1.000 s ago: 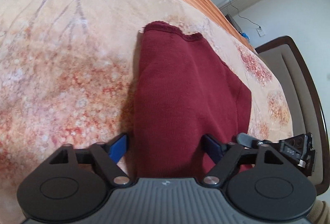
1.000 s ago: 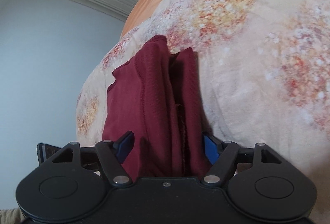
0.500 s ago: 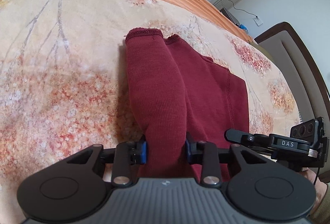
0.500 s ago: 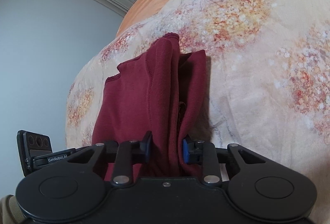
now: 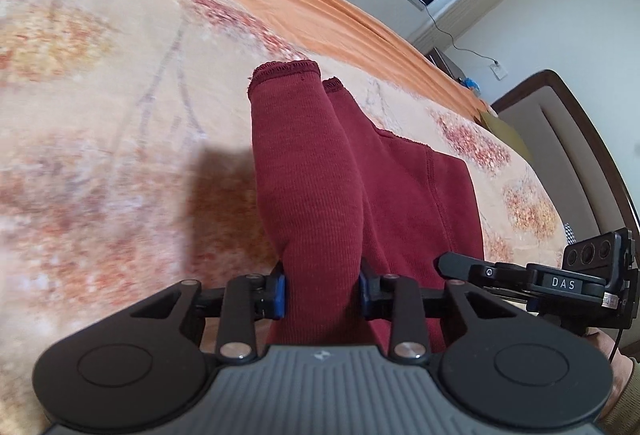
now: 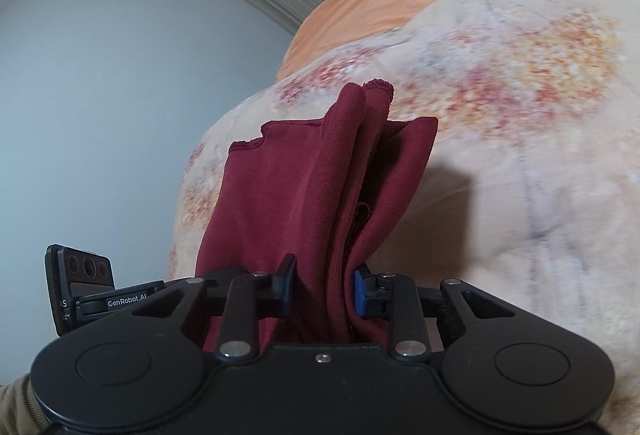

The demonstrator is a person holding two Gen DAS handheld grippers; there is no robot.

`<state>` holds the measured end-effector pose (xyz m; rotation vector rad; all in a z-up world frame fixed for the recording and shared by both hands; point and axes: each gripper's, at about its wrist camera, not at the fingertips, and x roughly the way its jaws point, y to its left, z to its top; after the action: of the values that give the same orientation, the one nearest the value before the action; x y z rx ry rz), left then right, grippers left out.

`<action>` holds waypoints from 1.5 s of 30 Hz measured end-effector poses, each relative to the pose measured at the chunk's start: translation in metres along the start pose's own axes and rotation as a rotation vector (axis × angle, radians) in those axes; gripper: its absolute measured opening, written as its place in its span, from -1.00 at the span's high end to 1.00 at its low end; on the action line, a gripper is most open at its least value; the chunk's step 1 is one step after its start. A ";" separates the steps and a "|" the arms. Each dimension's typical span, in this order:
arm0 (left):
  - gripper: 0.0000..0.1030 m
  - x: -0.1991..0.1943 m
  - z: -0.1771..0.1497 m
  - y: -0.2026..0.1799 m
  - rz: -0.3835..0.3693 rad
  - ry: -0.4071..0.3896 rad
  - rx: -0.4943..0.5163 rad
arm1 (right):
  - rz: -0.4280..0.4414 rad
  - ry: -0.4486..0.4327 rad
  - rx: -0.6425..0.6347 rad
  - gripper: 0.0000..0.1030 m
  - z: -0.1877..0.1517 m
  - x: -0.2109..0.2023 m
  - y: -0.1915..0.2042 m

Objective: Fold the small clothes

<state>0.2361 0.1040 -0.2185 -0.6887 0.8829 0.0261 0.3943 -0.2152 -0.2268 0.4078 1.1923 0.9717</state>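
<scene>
**Both grippers are lifting one end of the red garment for the next fold**

I am holding the dark red knitted garment (image 5: 320, 195) with both tools at the same time. The left gripper (image 5: 322, 293) is pinching a thick bunch of the fabric; its blue pads (image 5: 280, 295) are pressing on the cloth from both sides. The right gripper (image 6: 325, 289) is doing the same on its own bunch of folded layers, and its jaws are also pressed onto the cloth. Earlier frames are showing both pairs of jaws wide around the fabric, so they have just been closing on it.

The garment is lying on the flowered blanket (image 5: 120, 155) of the bed, well away from the orange edge (image 5: 320, 7) at the far side. The end near me is rising off the blanket, while the far end, with the hemmed cuff (image 5: 286, 69), seems to be resting on it, though I cannot tell this for sure.

In my judgement the step in hand is the fold along the length: I am picking up the near end to bring it over to the far end. The next move is asking for both hands to travel together, at equal height, so that the layers are not slipping apart, and then to lower the edge neatly on the far hem before I am opening the jaws.
</scene>
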 end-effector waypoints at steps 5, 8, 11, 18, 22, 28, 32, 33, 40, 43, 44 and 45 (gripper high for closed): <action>0.33 -0.049 -0.006 0.028 0.064 -0.040 -0.036 | 0.050 0.054 -0.040 0.42 -0.008 0.032 0.044; 0.33 -0.077 -0.010 0.050 0.105 -0.062 -0.063 | 0.082 0.093 -0.060 0.42 -0.017 0.058 0.070; 0.33 -0.096 -0.015 0.075 0.142 -0.081 -0.093 | 0.110 0.130 -0.081 0.42 -0.026 0.088 0.095; 0.32 -0.088 -0.034 0.144 0.210 -0.092 -0.144 | 0.097 0.214 -0.128 0.41 -0.053 0.172 0.114; 0.24 -0.070 -0.047 0.170 0.247 -0.073 -0.129 | 0.038 0.236 -0.112 0.38 -0.068 0.212 0.095; 0.13 -0.071 -0.043 0.176 0.217 -0.060 -0.111 | 0.030 0.218 -0.082 0.31 -0.070 0.212 0.084; 0.01 -0.074 -0.043 0.179 0.212 -0.056 -0.118 | -0.019 0.217 -0.099 0.06 -0.067 0.204 0.088; 0.01 -0.075 -0.043 0.178 0.212 -0.057 -0.117 | -0.035 0.212 -0.107 0.00 -0.066 0.203 0.090; -0.35 -0.091 -0.043 0.170 0.223 -0.050 -0.079 | -0.123 0.166 -0.134 -0.22 -0.066 0.181 0.107; -0.52 -0.102 -0.043 0.163 0.211 -0.059 -0.071 | -0.145 0.136 -0.139 -0.31 -0.066 0.168 0.121; -0.59 -0.107 -0.043 0.160 0.205 -0.063 -0.071 | -0.151 0.129 -0.143 -0.31 -0.067 0.164 0.127; -0.62 -0.111 -0.043 0.157 0.200 -0.067 -0.070 | -0.157 0.122 -0.150 -0.34 -0.067 0.159 0.134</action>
<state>0.0873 0.2309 -0.2425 -0.6591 0.8869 0.2583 0.2855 -0.0271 -0.2475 0.1354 1.2324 0.9522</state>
